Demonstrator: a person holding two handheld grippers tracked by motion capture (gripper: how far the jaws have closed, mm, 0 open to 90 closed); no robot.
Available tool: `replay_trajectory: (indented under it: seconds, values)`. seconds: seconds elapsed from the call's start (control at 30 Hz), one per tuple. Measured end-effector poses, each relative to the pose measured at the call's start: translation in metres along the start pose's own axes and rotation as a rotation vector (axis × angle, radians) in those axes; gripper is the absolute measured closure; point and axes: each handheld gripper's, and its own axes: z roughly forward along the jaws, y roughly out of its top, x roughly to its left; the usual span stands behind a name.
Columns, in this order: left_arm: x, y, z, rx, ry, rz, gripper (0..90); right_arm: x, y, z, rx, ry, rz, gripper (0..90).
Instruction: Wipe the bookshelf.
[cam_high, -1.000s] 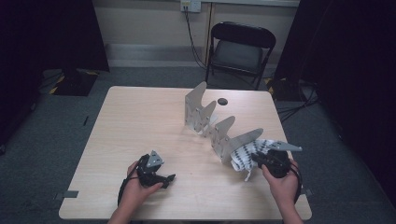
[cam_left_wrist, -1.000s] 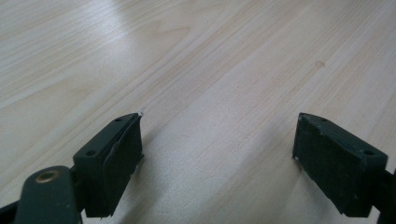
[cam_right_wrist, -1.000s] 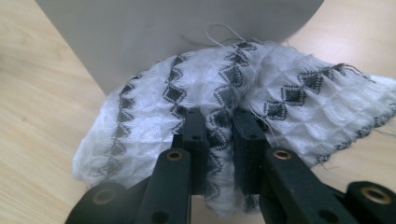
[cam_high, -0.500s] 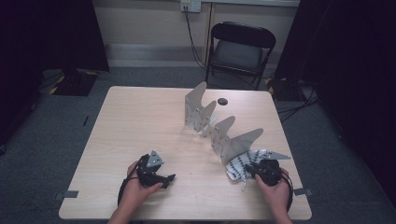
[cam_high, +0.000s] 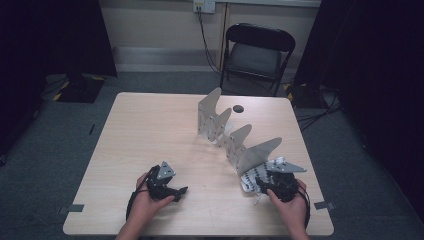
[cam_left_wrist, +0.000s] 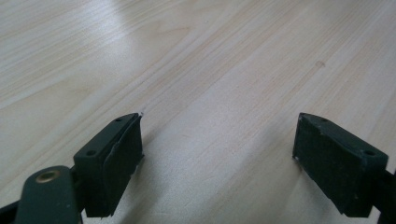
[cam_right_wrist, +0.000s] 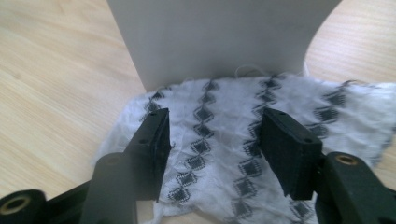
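Observation:
A white cloth (cam_right_wrist: 261, 116) with rows of black diamonds lies flat on the wooden table (cam_high: 150, 135), against the foot of a grey metal fin (cam_right_wrist: 219, 37). My right gripper (cam_right_wrist: 215, 140) hovers just over the cloth, open, its jaws apart above the fabric and nothing between them. In the high view the cloth (cam_high: 250, 181) peeks out beside the right gripper (cam_high: 272, 182) at the near end of a zigzag metal rack (cam_high: 230, 132). My left gripper (cam_left_wrist: 217, 149) rests open over bare wood; from above the left gripper (cam_high: 170, 189) sits near the table's front left.
The metal rack of several curved fins runs diagonally across the table's middle. A small dark disc (cam_high: 238, 108) lies near the far edge. A black folding chair (cam_high: 256, 52) stands beyond the table. Tape marks (cam_high: 75, 208) sit on the floor.
My right gripper has pulled back toward the front edge and lowered over the cloth, which now lies flatter on the table. The left gripper has stayed put.

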Motion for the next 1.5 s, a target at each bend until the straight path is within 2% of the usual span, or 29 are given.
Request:
replay_trajectory:
  seconds: [0.13, 0.17, 0.33, 0.47, 0.53, 0.57, 0.8, 0.97, 1.07, 1.17, 1.23, 1.33, 1.5]
  values:
    - [0.0, 0.0, 0.0, -0.001, -0.001, -0.003, 15.7, -0.001, -0.009, 0.015, 0.039, -0.021, -0.02, 44.2]
    - [0.0, 0.0, 0.0, 0.0, 0.0, 0.0, 15.8, -0.002, -0.011, 0.016, 0.034, -0.019, -0.02, 45.5]
    - [0.0, 0.0, 0.0, 0.0, -0.001, -0.003, 15.7, -0.002, -0.01, 0.014, 0.063, -0.033, -0.063, 67.2]
    - [0.0, 0.0, 0.0, -0.001, -0.001, -0.003, 15.8, -0.006, -0.01, 0.011, 0.075, -0.022, -0.054, 78.3]
    - [0.0, 0.0, 0.0, -0.001, 0.0, -0.003, 15.8, -0.01, -0.01, 0.008, 0.08, 0.003, -0.027, 80.9]
    - [0.0, 0.0, 0.0, -0.001, 0.0, -0.003, 15.8, -0.012, -0.01, 0.006, 0.08, 0.016, -0.011, 81.6]
    - [0.0, 0.0, 0.0, -0.001, 0.0, -0.004, 15.8, -0.016, -0.001, -0.014, 0.038, 0.033, -0.012, 83.5]
    - [0.0, 0.0, 0.0, -0.001, 0.0, -0.004, 15.8, -0.018, 0.024, -0.043, -0.033, 0.009, -0.044, 84.0]
    - [0.0, 0.0, 0.0, -0.001, 0.001, -0.004, 15.8, -0.024, 0.045, -0.065, -0.1, -0.024, -0.055, 84.0]
    - [0.0, 0.0, 0.0, -0.001, 0.001, -0.005, 15.8, -0.031, 0.063, -0.079, -0.144, -0.047, -0.055, 84.0]
    - [0.0, 0.0, 0.0, -0.001, 0.001, -0.005, 15.8, -0.035, 0.071, -0.081, -0.147, -0.068, -0.063, 83.9]
    - [0.0, 0.0, 0.0, -0.001, 0.0, -0.004, 15.8, -0.041, 0.072, -0.073, -0.133, -0.077, -0.05, 83.7]
    - [0.0, 0.0, 0.0, 0.0, -0.004, -0.006, 16.0, -0.044, 0.057, -0.052, -0.096, -0.064, -0.019, 83.5]
